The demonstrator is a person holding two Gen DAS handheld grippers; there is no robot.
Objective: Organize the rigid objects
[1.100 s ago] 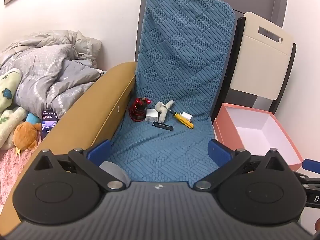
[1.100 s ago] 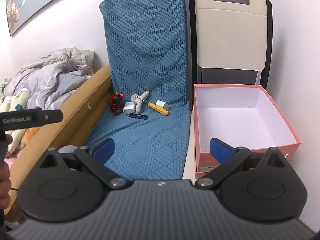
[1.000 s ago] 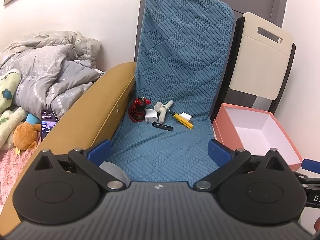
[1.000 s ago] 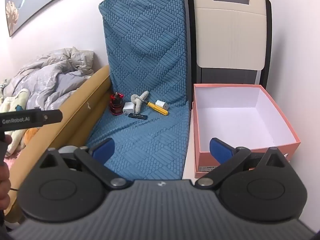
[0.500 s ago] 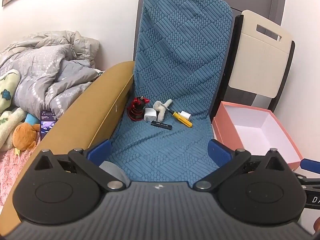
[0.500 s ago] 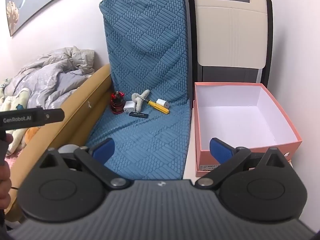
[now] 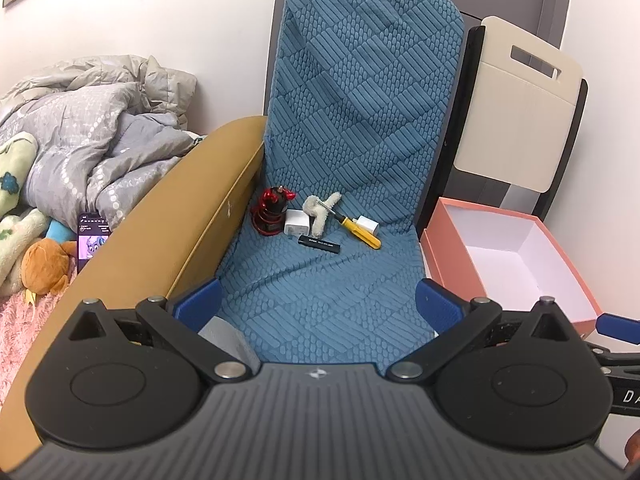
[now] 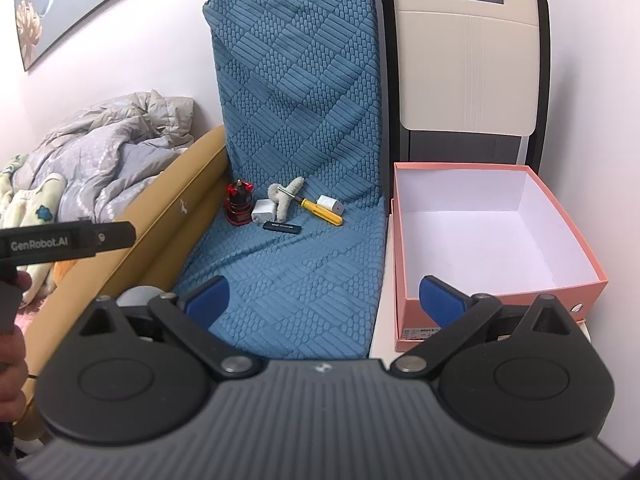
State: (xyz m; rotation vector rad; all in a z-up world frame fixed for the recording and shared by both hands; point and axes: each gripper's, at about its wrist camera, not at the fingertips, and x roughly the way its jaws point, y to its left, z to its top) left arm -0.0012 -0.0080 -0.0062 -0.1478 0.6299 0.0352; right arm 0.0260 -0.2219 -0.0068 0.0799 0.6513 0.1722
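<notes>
**Both grippers held wide before the seat of small objects**

Little has shifted since the earlier frames: both views keep nearly the same framing, and the objects lie where they lay.

Left wrist view: the left gripper (image 7: 318, 306) stands wide, holding nothing, at the bottom of the frame. At centre, on the blue seat cover (image 7: 320, 280), lie a red and black mount (image 7: 272, 216), a white charger (image 7: 297, 222), a fluffy brush (image 7: 320, 210), a yellow screwdriver (image 7: 360, 232), a small white block (image 7: 368, 224) and a black stick (image 7: 319, 244). At right stands the pink box (image 7: 448, 252), open. A phone (image 7: 91, 240) shows at left.

Right wrist view: the right gripper (image 8: 324, 300) is likewise wide and holds nothing. The same cluster sits left of centre, with the pink box to its right, white inside. At the left edge a hand (image 8: 12, 344) grips the other tool's black handle (image 8: 64, 240).
</notes>
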